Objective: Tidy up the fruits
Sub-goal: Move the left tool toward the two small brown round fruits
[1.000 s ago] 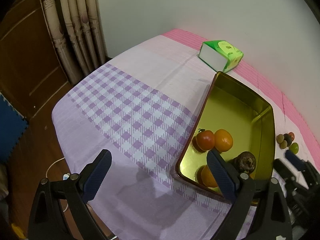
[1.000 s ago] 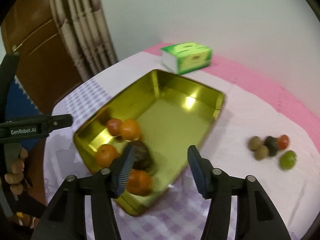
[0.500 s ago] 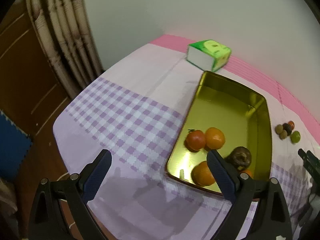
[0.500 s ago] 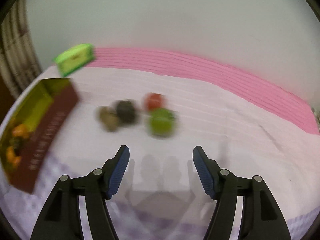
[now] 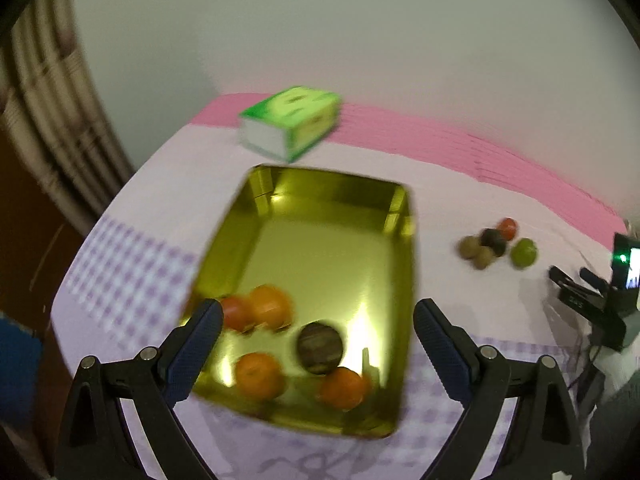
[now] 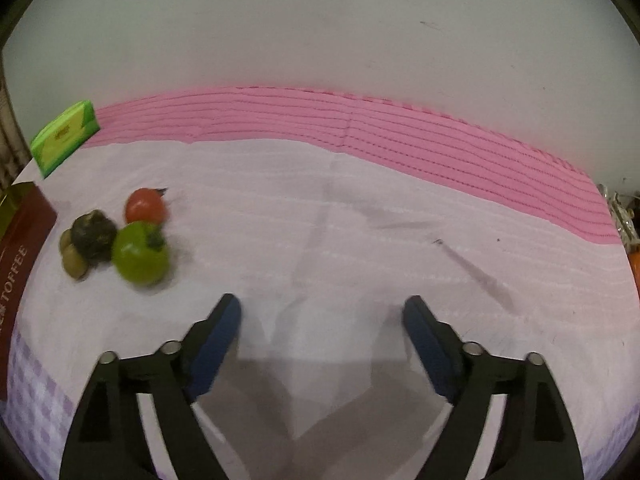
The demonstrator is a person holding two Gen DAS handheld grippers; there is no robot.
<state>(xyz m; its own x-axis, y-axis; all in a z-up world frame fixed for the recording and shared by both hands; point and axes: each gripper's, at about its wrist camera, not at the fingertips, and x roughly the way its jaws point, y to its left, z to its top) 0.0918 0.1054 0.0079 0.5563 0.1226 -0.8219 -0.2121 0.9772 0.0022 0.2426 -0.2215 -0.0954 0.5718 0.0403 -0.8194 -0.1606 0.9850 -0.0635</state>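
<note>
A gold tin tray (image 5: 332,196) lies on the cloth and holds three oranges (image 5: 258,376), a red tomato (image 5: 236,314) and a dark round fruit (image 5: 320,347). My left gripper (image 5: 318,324) is open and empty above the tray's near end. A loose cluster lies on the cloth right of the tray: a green fruit (image 6: 140,258), a red tomato (image 6: 145,206), a dark fruit (image 6: 94,234) and two small brown kiwis (image 6: 74,262). My right gripper (image 6: 322,320) is open and empty, to the right of and nearer than the cluster.
A green tissue box (image 5: 290,122) stands behind the tray, also in the right wrist view (image 6: 64,138). The tray's dark red side (image 6: 20,248) is at the left edge. A pink mat (image 6: 400,136) runs along the wall. The curtain (image 5: 52,120) hangs left.
The left gripper has swung right, now centred over the tray's near end. The right gripper has turned away from the tray toward the loose fruit cluster and moved closer to the cloth.
</note>
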